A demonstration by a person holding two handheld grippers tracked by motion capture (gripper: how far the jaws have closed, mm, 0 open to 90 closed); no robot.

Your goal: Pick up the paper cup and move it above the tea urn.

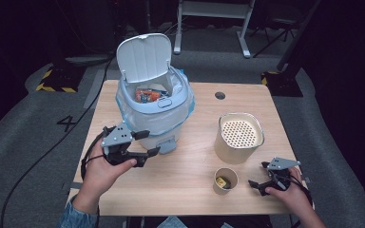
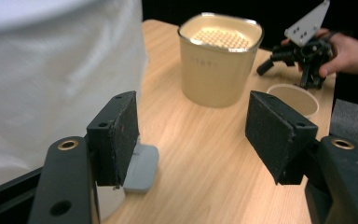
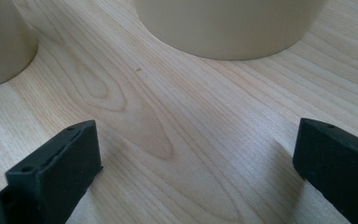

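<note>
Fingers [image 2: 121, 135] of the left gripper [image 1: 144, 143] stand wide apart and hold nothing, beside the pedal [image 2: 142, 167] of the lidded bin [image 1: 154, 102], whose lid is up. To release it cleanly, draw straight back. Right gripper [image 1: 261, 174] rests wide and empty near the paper cup [image 1: 225, 181].

Bright lit table [image 1: 185, 190], dark surroundings — soft shadows, slight blur, white bin [image 2: 51, 70] overexposed

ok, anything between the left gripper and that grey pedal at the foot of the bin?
Nothing visible. The left gripper has open jaws low beside the bin, and the grey pedal sits just past the near jaw with bare table around it. The beige container stands farther off.
</note>
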